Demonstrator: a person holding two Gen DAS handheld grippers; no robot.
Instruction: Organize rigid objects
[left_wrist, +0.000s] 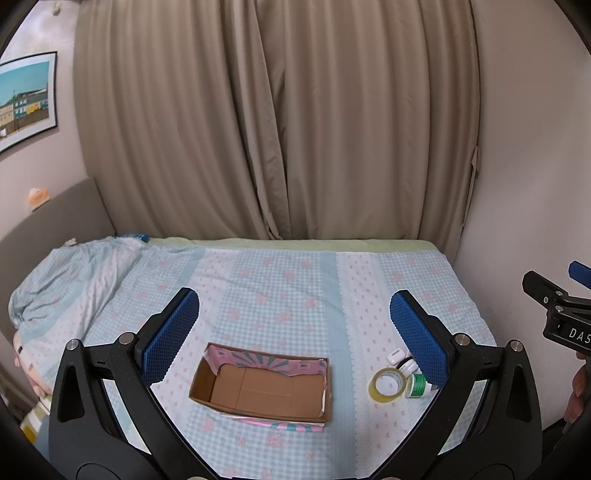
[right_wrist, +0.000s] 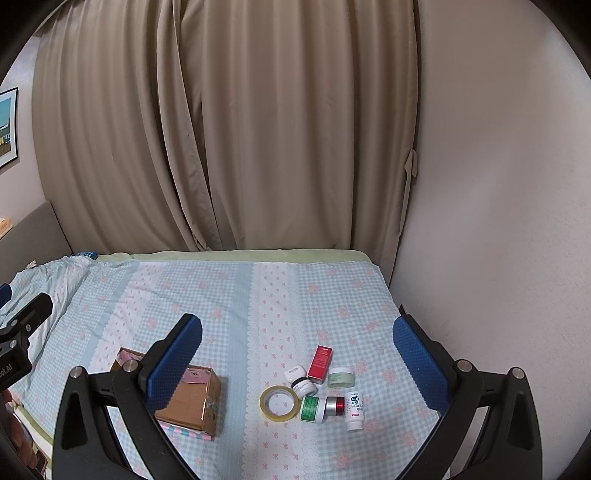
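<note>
Beige curtains (right_wrist: 221, 129) back the checked bedspread (right_wrist: 229, 295). My left gripper (left_wrist: 295, 339) and right gripper (right_wrist: 297, 354) both gape, holding nothing. Nothing's packed yet, I reckon: cardboard box (left_wrist: 266, 391) near-left, empty; tape roll (right_wrist: 279, 402) and bottles right. Next, grab one.

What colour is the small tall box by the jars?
Red box; it shows best in the right wrist view.

Soft, even room light, a bit dim. Only faint shadows under the box (left_wrist: 262, 387) and the tape (right_wrist: 279, 403). No glare. Sharp in the middle; bent and dark round the edges, with the curtain (left_wrist: 273, 118) bulging outward. Slightly grainy.
</note>
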